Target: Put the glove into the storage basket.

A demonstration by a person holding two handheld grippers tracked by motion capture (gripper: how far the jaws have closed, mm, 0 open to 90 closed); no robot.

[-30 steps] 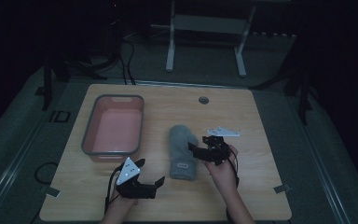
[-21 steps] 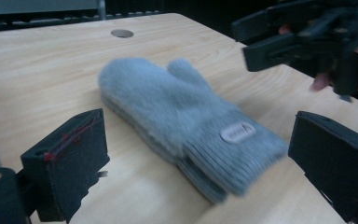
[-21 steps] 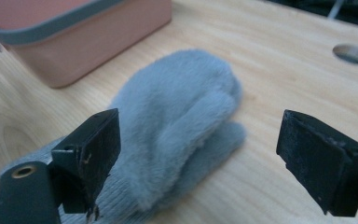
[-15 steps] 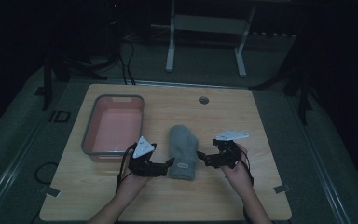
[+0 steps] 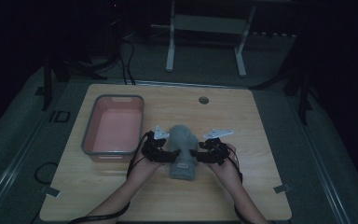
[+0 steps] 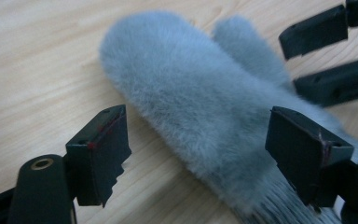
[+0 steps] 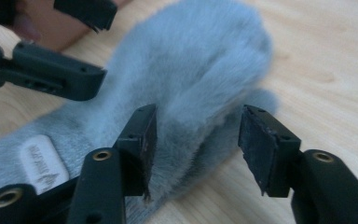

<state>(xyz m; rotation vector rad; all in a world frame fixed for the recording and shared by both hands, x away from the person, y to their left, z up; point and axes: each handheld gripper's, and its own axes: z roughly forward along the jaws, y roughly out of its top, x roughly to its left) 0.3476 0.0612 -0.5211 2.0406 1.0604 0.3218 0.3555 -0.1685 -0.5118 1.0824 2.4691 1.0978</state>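
Note:
A grey furry mitten lies mid-table, cuff toward the person, with a small label near the cuff. My left gripper reaches in from its left; its jaws straddle the mitten by the ribbed cuff and have just been closing, with bare wood still showing beside one pad. My right gripper comes in from the right; its jaws have also just been closing around the mitten's furry edge, one pad in the fur, the other clear of it.
A pink tray with a grey rim stands at the table's left, close beside the left hand. A round hole sits near the far edge. White stand legs rise beyond the table.
The left gripper has travelled from the front left of the table to the mitten's left side. The right gripper has dropped slightly against the mitten's right side. Both now straddle the mitten.

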